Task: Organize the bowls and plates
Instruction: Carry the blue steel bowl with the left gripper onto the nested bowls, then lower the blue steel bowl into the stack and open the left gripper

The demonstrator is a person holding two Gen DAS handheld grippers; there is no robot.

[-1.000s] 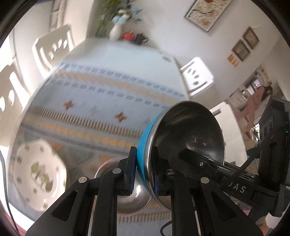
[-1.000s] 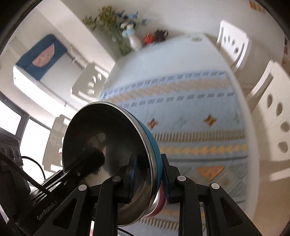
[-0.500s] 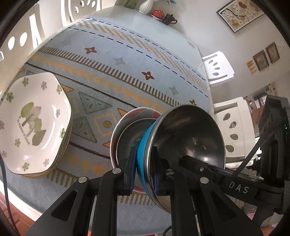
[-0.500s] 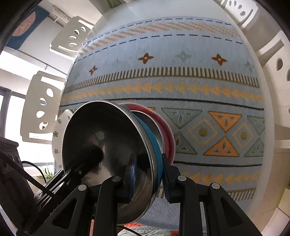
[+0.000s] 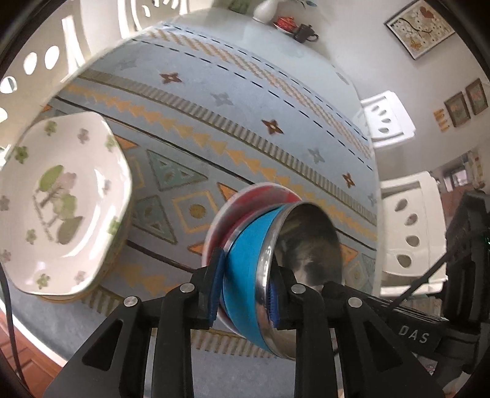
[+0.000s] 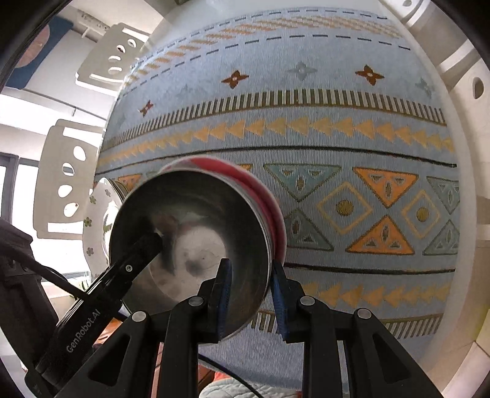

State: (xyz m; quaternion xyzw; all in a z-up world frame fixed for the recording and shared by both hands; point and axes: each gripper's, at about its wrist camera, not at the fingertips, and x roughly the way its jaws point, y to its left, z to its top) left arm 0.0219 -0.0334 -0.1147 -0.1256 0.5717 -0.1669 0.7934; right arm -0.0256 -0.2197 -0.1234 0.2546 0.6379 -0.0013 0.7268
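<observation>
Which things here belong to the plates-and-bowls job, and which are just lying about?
Job: blue bowl, red bowl, floral plate.
Lying about: vase, teapot, chairs, pictures.

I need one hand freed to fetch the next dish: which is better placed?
Left, probably. The left gripper has just been opening, the blue bowl rim loose between its jaws, and the floral plates lie on its side. The right gripper grips the bowl's rim.

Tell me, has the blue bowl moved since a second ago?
Yes. The blue bowl has come down toward the tablecloth and now sits in the red bowl, which earlier lay clear below it.
</observation>
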